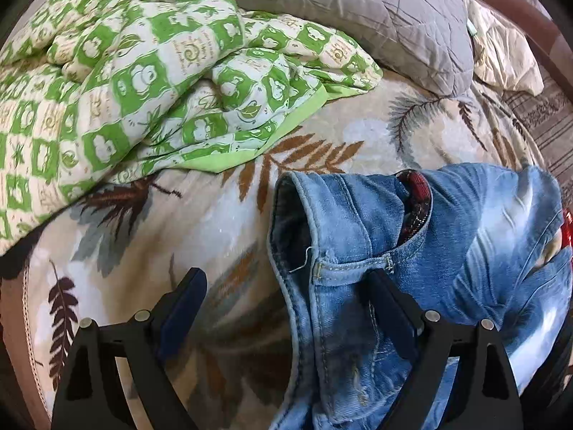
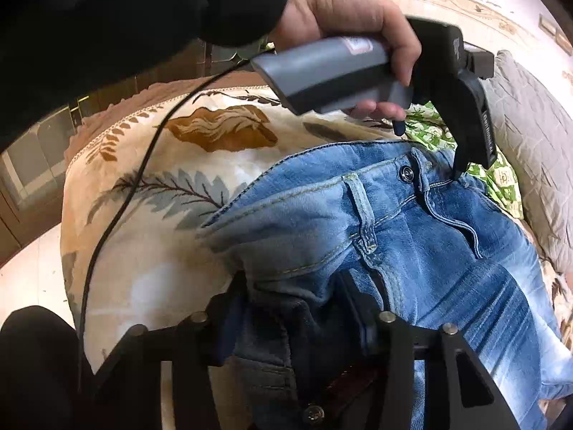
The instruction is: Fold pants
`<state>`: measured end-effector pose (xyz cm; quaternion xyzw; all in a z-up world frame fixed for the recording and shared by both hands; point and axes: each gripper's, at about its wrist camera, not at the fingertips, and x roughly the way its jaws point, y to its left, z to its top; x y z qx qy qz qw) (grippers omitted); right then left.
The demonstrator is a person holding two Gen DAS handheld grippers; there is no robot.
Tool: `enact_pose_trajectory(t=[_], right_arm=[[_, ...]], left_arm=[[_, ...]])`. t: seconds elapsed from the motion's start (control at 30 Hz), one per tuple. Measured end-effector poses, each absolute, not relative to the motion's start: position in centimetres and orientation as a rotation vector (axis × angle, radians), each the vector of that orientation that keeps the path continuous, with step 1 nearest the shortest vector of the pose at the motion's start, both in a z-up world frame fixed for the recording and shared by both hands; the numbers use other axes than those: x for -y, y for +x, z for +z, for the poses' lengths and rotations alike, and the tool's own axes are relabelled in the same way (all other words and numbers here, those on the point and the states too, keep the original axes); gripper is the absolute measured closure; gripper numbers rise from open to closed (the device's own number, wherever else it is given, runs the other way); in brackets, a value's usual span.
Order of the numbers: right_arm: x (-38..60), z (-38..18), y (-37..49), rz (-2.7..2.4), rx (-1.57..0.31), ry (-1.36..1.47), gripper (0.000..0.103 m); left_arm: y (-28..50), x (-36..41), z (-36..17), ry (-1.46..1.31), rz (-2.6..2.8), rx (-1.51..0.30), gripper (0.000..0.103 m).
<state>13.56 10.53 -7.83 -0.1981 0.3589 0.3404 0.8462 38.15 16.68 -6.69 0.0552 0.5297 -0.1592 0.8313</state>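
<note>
Light blue jeans (image 1: 465,251) lie on a leaf-print blanket (image 1: 179,233), waistband toward me. My left gripper (image 1: 286,283) is open: its right finger rests on the denim, its left finger is over the blanket, and the waistband edge runs between them. In the right wrist view the jeans (image 2: 394,233) show their button and fly. My right gripper (image 2: 293,304) is shut on a bunched fold at the waistband corner. A hand holds the left gripper (image 2: 428,150) by its grey handle, one fingertip touching the denim near the button.
A crumpled green-and-white quilt (image 1: 143,71) and a grey pillow (image 1: 376,18) lie beyond the jeans. A black cable (image 2: 118,215) hangs across the blanket toward the bed edge. Pale floor (image 2: 28,279) shows below the edge of the bed.
</note>
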Motion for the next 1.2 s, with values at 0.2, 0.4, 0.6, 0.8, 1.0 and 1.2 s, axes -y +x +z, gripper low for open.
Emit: enact_pose_trajectory(t=[0.2,0.4,0.6,0.8,1.0,1.2], right_arm=[[-9.8,-6.8,14.4,0.695,-0.76,-0.349,0.075],[-9.3,-6.5,14.8,0.685,-0.767,-0.317,0.077],[-9.2,-6.1,14.5,0.696,-0.77,-0.282,0.078],[-9.9,-5.5,14.5,0.707,-0.764,-0.272,0.078],[-10.6,-5.5,14.4,0.709,-0.764,-0.269,0.078],[-10.8,-5.7,14.3,0.701,-0.763,-0.279,0.079]], left_arm=[[37.6,-16.4,-7.0,0.148,-0.387,-1.101,0.073],[36.3,-15.7,-6.4,0.24,-0.374,-1.036,0.085],[35.3,-16.1,-5.6,0.254,-0.368,-0.985,0.086],[34.7,-17.0,-5.1,0.282,-0.325,-0.959,0.103],[34.5,-20.7,-5.3,0.269,-0.241,-0.959,0.103],[33.6,-20.3,-4.6,0.258,-0.264,-0.934,0.103]])
